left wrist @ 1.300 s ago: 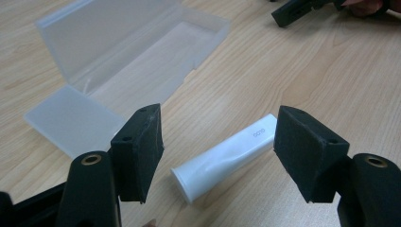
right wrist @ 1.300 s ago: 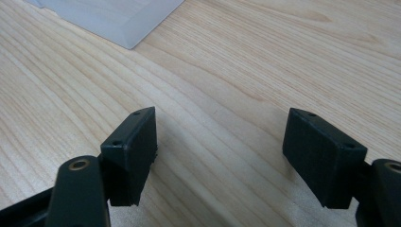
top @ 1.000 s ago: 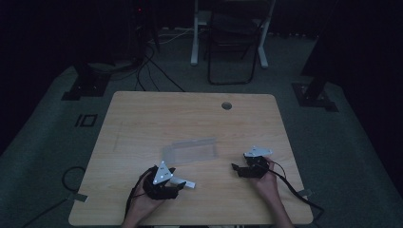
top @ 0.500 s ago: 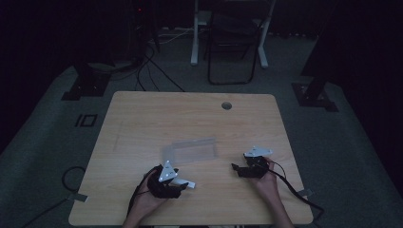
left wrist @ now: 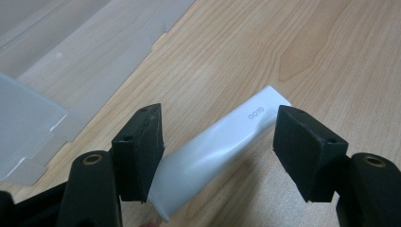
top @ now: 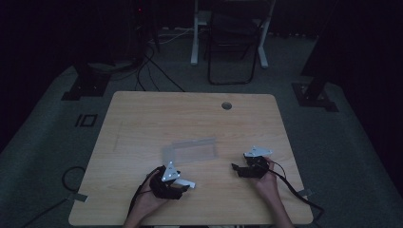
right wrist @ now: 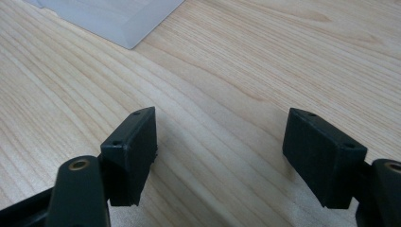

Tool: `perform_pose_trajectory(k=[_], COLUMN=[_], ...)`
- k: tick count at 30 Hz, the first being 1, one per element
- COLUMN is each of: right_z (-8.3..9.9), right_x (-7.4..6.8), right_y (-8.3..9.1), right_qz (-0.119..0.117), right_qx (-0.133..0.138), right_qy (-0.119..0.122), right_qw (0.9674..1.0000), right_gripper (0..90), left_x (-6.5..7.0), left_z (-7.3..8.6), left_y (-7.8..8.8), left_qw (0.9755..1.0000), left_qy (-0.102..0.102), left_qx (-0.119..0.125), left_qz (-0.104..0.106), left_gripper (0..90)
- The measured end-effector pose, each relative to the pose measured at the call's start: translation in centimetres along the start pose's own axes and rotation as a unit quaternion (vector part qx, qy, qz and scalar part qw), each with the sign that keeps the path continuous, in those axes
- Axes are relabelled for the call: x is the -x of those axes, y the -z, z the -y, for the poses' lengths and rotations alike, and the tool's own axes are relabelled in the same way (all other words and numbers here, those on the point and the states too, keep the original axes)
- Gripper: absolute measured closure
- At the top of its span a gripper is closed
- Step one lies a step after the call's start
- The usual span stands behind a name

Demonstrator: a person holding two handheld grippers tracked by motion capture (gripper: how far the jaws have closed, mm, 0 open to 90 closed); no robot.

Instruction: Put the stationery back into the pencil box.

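A white squeeze tube [left wrist: 222, 137] with a flat crimped end lies slantwise between the jaws of my left gripper [left wrist: 220, 149]. The left pad presses its body and the right pad meets its crimped corner. From above, the tube [top: 188, 184] sticks out to the right of the left gripper [top: 184, 183], near the table's front edge. A clear plastic package [top: 190, 150] lies flat at mid-table, just beyond both grippers. My right gripper [top: 235, 167] points left, low over bare wood, its jaws [right wrist: 220, 151] standing wide with nothing between them.
The wooden table [top: 142, 114] has a round cable hole [top: 226, 105] near its far edge. The clear package [left wrist: 71, 61] reaches the upper left of the left gripper view, and a corner of the package [right wrist: 113, 14] shows in the right gripper view. Chair legs and cables stand on the floor beyond.
My left gripper has shifted slightly to the right with the tube. The right gripper has not moved.
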State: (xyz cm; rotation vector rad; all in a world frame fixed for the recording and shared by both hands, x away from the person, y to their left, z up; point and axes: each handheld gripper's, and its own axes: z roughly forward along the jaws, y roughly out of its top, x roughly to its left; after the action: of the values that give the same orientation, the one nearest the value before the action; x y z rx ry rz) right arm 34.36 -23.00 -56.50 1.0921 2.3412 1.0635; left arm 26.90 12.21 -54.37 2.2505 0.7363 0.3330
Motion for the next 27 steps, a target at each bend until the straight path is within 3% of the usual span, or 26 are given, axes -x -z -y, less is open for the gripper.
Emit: perform_pose_trajectory(k=[11, 27], right_z=[0.00, 0.00], right_x=[0.00, 0.00], right_y=[0.00, 0.00], right_qz=[0.000, 0.000], right_qx=[0.000, 0.000], right_qy=[0.000, 0.000], right_qw=[1.0000, 1.0000], right_gripper=[26.7, 26.7], left_x=[-0.29, -0.12], left_z=[0.25, 0.34], left_y=[-0.29, -0.87], left_qw=[0.9999, 0.9996], left_qy=[0.012, 0.010], left_qx=[-0.004, -0.022], left_qz=[0.006, 0.012], left_gripper=[40.5, 49.4])
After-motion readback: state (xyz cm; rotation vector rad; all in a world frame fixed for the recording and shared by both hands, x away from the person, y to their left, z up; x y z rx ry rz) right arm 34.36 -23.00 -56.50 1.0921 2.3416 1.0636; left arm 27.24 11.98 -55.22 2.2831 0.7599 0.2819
